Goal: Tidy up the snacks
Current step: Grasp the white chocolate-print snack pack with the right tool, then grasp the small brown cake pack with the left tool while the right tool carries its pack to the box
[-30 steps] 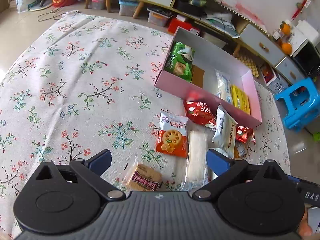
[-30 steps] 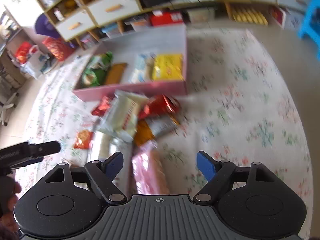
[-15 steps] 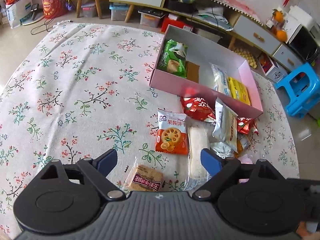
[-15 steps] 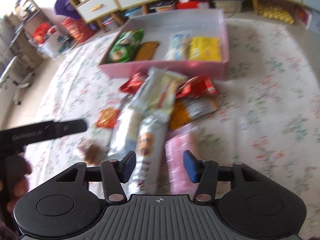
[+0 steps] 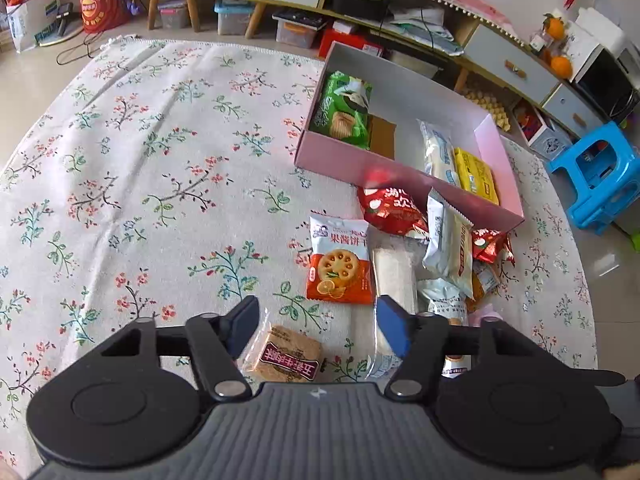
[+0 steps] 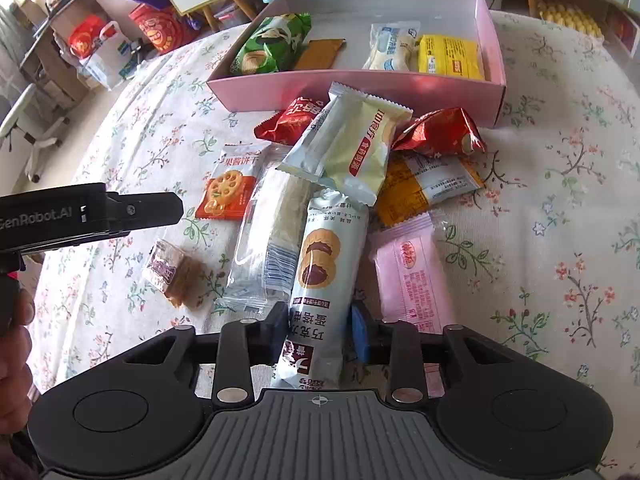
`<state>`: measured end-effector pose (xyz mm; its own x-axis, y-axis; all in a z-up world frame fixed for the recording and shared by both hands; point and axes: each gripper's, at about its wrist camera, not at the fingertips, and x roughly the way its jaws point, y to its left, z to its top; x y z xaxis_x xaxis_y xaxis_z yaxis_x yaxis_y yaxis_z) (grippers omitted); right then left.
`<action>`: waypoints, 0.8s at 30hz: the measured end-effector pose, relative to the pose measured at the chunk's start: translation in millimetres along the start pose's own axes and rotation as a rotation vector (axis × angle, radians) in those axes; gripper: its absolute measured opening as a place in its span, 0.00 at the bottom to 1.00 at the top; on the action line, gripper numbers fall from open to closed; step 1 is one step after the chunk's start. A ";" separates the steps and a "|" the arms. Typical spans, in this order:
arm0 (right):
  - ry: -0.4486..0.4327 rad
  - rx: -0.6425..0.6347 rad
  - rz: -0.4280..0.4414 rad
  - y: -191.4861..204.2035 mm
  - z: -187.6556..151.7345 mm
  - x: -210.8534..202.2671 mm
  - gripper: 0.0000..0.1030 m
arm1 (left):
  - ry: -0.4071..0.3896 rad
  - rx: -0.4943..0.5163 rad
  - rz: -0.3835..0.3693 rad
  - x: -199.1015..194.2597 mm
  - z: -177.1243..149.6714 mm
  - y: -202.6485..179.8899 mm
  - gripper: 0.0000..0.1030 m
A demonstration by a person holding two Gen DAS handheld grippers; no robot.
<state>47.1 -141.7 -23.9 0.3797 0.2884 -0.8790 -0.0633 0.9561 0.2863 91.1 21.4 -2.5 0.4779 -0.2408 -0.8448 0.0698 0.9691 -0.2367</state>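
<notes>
Between the right claw [image 6: 318,334] pads, closing, the chocolate tart packet [image 6: 320,280] is getting squeezed; overlapping snacks may drag along. Left claw [image 5: 316,328], half-open, is closing around the brown biscuit [image 5: 286,354].

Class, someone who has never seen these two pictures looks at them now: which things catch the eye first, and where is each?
The pink box at the far side, holding a green packet and a yellow packet. In front of it, loose snacks lie heaped on the floral cloth. Nearest, the right gripper straddles a pale chocolate-tart packet.
</notes>
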 end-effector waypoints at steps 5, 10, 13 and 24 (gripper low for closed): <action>-0.003 0.036 0.025 -2.3 3.0 -7.6 0.27 | 0.006 -0.002 -0.013 0.2 -0.5 -0.4 0.45; -0.072 0.088 0.099 -11.4 14.7 -33.6 0.27 | -0.002 0.020 -0.023 -1.2 -0.7 -4.3 0.44; -0.130 0.116 0.145 -18.8 21.3 -52.1 0.27 | 0.001 0.028 -0.030 -0.4 -1.3 -7.3 0.44; -0.322 0.241 0.165 -61.6 41.4 -101.8 0.27 | 0.003 0.036 -0.025 2.3 -1.0 -9.0 0.48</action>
<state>50.6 -232.1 63.7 0.6535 0.3681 -0.6614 0.0557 0.8480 0.5270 90.7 12.1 -2.8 0.4731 -0.2651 -0.8402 0.1133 0.9640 -0.2404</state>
